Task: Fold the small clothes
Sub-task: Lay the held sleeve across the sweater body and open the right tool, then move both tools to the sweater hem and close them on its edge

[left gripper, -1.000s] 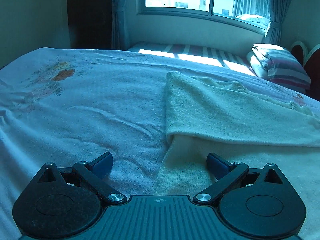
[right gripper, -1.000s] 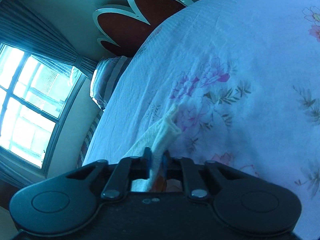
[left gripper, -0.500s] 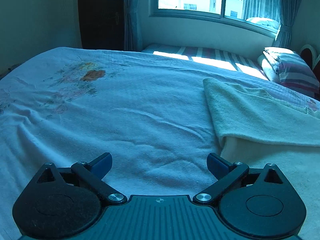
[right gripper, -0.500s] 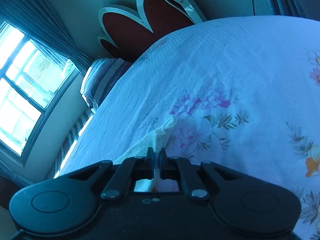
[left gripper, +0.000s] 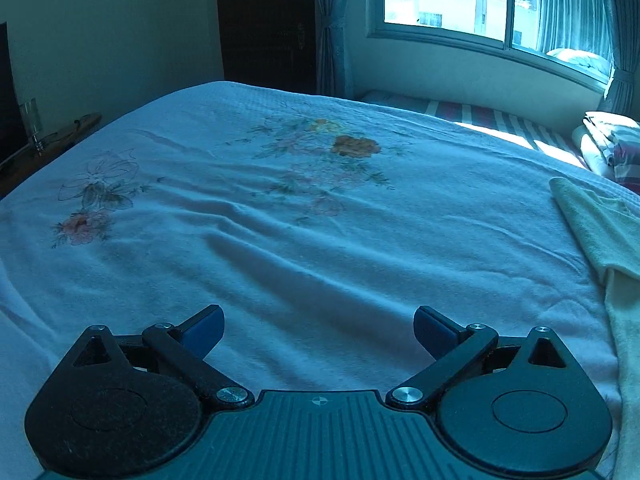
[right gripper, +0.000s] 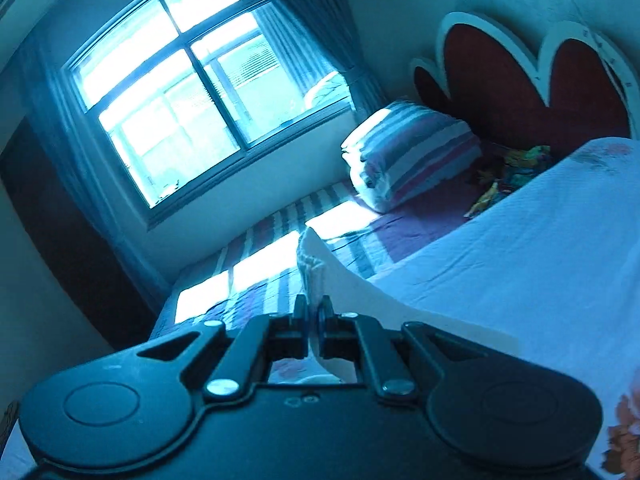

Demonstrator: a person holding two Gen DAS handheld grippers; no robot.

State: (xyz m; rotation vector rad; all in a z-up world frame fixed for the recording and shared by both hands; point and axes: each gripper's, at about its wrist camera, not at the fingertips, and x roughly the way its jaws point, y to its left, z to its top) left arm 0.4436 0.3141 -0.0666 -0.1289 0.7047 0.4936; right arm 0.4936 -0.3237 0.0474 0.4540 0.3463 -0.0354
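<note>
A pale cream garment lies partly folded at the right edge of the left wrist view, on the floral bedspread. My left gripper is open and empty, low over bare bedspread to the left of the garment. My right gripper is shut on a raised edge of the cream garment, which sticks up between the fingers and trails off to the right over the bed.
A striped folded quilt and a red heart-shaped headboard stand at the head of the bed. A window with curtains is behind. A dark door and a side shelf lie beyond the bed's far-left edge.
My left gripper has swung left, away from the garment, which slid to the right edge of its view. My right gripper has tilted up towards the window, still holding the garment edge.
</note>
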